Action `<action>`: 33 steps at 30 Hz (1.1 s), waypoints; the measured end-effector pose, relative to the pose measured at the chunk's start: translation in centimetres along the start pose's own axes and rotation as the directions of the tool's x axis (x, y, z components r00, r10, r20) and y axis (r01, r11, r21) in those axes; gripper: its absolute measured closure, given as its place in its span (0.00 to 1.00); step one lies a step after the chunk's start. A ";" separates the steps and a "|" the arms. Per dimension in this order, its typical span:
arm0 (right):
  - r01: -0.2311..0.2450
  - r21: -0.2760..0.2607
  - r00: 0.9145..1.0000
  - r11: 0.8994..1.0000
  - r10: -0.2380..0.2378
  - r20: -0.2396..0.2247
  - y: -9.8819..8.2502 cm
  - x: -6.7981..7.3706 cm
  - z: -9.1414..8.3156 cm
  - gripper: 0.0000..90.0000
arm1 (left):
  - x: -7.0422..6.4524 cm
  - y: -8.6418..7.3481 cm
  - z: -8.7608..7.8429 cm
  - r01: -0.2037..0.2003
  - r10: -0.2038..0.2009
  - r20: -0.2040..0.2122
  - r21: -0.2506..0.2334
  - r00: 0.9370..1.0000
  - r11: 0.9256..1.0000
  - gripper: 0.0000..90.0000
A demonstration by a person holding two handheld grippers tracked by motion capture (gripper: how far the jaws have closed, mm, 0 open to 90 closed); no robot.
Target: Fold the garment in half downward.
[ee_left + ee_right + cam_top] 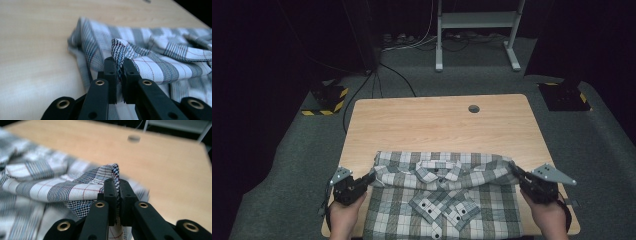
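A grey and white plaid shirt lies on the near half of the wooden table, collar and buttoned cuffs facing up. My left gripper is shut on the shirt's left edge; in the left gripper view its jaws pinch a raised fold of plaid cloth. At the other side my right gripper is shut on the shirt's right edge, and the right gripper view shows the cloth clamped between the black jaws. A hand holds each gripper at the table's near corners. The cloth between them runs as a folded band across the table.
The far half of the table is bare wood with a round cable hole. Beyond it stand a white desk frame and cables on grey carpet. Yellow-black striped floor blocks sit at both sides.
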State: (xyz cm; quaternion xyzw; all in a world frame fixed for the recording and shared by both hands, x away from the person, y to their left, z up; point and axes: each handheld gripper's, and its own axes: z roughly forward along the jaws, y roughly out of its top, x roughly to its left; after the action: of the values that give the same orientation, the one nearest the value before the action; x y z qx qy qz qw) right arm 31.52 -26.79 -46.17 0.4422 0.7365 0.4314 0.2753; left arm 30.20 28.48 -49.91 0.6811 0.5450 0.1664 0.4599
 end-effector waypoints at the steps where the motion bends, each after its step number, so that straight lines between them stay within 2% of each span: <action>1: -0.002 0.012 1.000 1.000 0.002 -0.001 -0.7 0.2 0.0 0.95 | 0.1 -0.6 0.0 0.009 -0.009 0.000 0.010 1.000 1.000 0.94; 2: -0.010 0.026 1.000 1.000 0.010 -0.003 -1.6 0.3 0.0 0.95 | 0.1 -1.3 0.1 0.021 -0.022 0.001 0.017 1.000 1.000 0.94; 6: -0.048 0.083 0.999 0.995 0.050 -0.013 -4.9 0.6 0.2 0.95 | 0.0 -2.6 0.3 0.002 -0.001 -0.019 0.058 1.000 0.998 0.93; 12: -0.068 0.136 0.997 0.988 0.070 -0.016 -7.4 0.9 0.6 0.95 | -0.1 -4.1 0.7 0.005 -0.002 -0.032 0.094 0.999 0.996 0.92; 16: -0.058 0.157 0.998 0.986 0.061 -0.009 -7.9 1.2 0.8 0.95 | -0.1 -5.0 0.8 0.011 -0.007 -0.040 0.098 0.999 0.995 0.91; 18: -0.055 0.165 0.998 0.985 0.056 -0.006 -8.1 1.4 0.9 0.95 | -0.3 -5.1 0.7 -0.001 0.007 -0.053 0.101 0.999 0.995 0.91; 20: -0.044 0.169 0.999 0.985 0.044 0.002 -8.2 1.5 1.0 0.95 | -0.7 -5.2 0.6 -0.038 0.046 -0.073 0.109 0.996 0.993 0.91; 23: -0.034 0.170 0.999 0.985 0.033 0.010 -8.3 1.6 1.1 0.95 | -0.9 -5.2 0.6 -0.057 0.067 -0.087 0.107 0.994 0.993 0.91; 29: -0.021 0.183 1.000 0.983 0.019 0.010 -8.0 1.5 1.4 0.95 | -0.8 -5.1 0.8 -0.048 0.057 -0.085 0.110 0.995 0.993 0.91; 33: -0.012 0.196 1.000 0.981 0.009 0.016 -7.5 1.3 2.0 0.94 | -0.8 -4.6 1.3 -0.062 0.074 -0.103 0.122 0.992 0.991 0.91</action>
State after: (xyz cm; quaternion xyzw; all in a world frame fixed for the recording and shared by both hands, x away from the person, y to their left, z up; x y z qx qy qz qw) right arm 29.41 -26.66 -53.75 0.4744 0.7710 0.3548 0.2337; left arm 28.16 27.05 -54.07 0.7154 0.5543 0.1859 0.3827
